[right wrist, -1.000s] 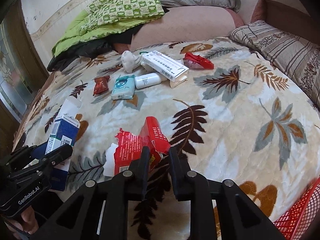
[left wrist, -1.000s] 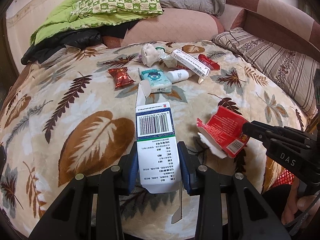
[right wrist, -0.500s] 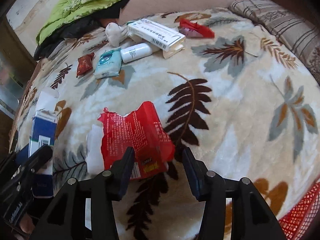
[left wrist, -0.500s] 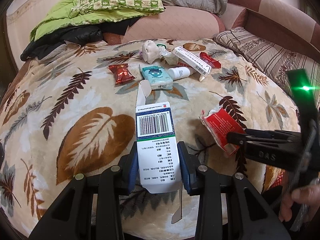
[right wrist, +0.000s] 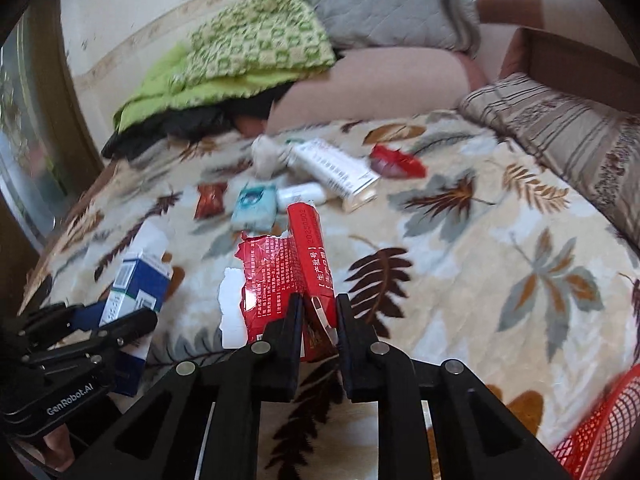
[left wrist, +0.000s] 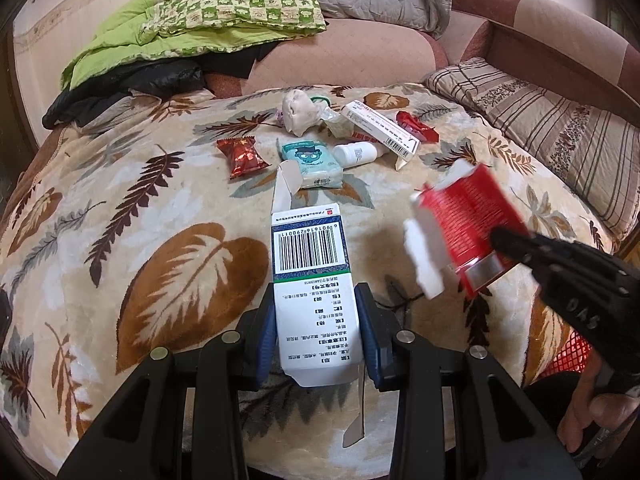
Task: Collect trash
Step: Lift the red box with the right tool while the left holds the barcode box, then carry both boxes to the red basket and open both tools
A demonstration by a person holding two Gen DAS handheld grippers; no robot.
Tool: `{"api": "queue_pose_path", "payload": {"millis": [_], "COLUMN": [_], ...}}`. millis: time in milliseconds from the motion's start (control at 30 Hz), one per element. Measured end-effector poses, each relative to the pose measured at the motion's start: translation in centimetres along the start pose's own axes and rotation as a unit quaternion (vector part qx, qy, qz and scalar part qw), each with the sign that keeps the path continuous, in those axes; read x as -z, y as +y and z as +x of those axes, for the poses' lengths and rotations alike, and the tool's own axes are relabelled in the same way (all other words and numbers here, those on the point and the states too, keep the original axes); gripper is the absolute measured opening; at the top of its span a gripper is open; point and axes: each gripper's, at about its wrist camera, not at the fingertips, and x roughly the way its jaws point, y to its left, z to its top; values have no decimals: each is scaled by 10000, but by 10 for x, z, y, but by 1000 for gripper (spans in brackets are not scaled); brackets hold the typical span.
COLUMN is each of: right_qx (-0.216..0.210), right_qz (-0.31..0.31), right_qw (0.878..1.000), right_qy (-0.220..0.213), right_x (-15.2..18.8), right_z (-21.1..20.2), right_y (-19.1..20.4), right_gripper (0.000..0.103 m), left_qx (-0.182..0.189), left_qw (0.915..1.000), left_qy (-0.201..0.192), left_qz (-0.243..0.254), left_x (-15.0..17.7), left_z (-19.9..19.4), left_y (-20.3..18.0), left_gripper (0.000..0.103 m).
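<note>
A leaf-patterned blanket [left wrist: 120, 208] covers the bed beneath a pale wall [right wrist: 160, 8], striped pillow [left wrist: 540, 120] alongside

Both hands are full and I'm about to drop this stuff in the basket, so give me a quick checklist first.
1. Left gripper shut on blue and white box: ok.
2. Right gripper shut on torn red box: ok.
3. Red box lifted off the blanket: ok.
4. Red basket in view beside right gripper: ok.
5. Room inside basket: cannot tell.
</note>
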Motion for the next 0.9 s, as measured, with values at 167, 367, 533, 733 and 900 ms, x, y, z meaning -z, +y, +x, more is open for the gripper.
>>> {"api": "queue_pose_path", "payload": {"millis": [167, 367, 533, 733, 900], "right_qx": [160, 170, 168, 146, 267], "right_qz": [-3, -204, -180, 62, 353], "right_qw": [9998, 9994, 9993, 9994, 9977], "right_qy": [-114, -228, -275, -320, -519], "right_x": [3, 9, 7, 6, 10], "right_z": [-13, -31, -39, -52, -83], "right_y": [6, 20, 21, 11, -11], "right_gripper": [17, 17, 17, 17, 17], "left_qx": [26, -8, -19, 70, 739], "left_qw": [9999, 9996, 9994, 9993, 9956], "left_qy": [-67, -207, -283, -283, -258], "left_qz": [87, 173, 212, 246, 523], "left_x": [-1, -3, -4, -5, -13], "left_z": [-4, -11, -16, -20, -30], "left_y": [-5, -10, -11, -15, -41], "left_gripper": [35, 35, 35, 35, 35]}}
